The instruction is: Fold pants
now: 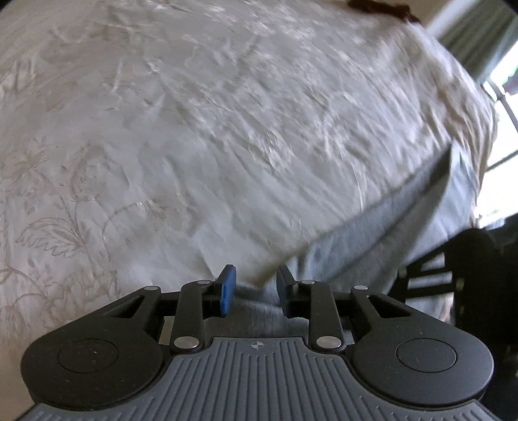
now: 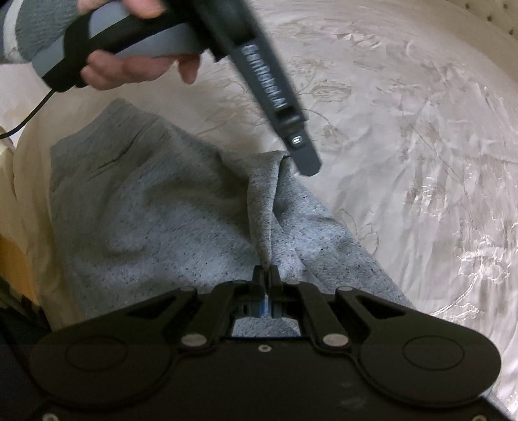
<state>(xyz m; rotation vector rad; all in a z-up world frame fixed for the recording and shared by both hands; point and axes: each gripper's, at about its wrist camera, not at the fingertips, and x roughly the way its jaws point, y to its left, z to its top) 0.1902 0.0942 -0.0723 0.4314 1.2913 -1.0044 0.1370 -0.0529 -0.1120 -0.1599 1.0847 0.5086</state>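
— Pinching a ridge of the pants (image 2: 162,207) is the right gripper (image 2: 266,275): its jaws are sitting together on a raised fold of grey cloth that is running up and away from the fingertips.

— And the pants themselves, where are they lying?

— They are lying spread on the bedspread (image 2: 404,136), a pale one with a flower pattern, near the bed's edge. The wide grey part is lying flat to the left in the right wrist view, and the pinched fold is standing up from it.

— Is the left gripper (image 1: 254,288) holding anything?

— Its blue pads (image 1: 227,290) are standing apart, with grey cloth showing beneath the gap; they are not pressing on it. In the right wrist view that gripper is reaching down at a slant to the far end of the same fold, with a hand (image 2: 129,69) wrapping its handle and a grey sleeve (image 2: 42,29) showing behind. Whether its tips are touching the cloth there I cannot tell.

— Is the left wrist view sharp?

— No, it is blurring across the bedspread.
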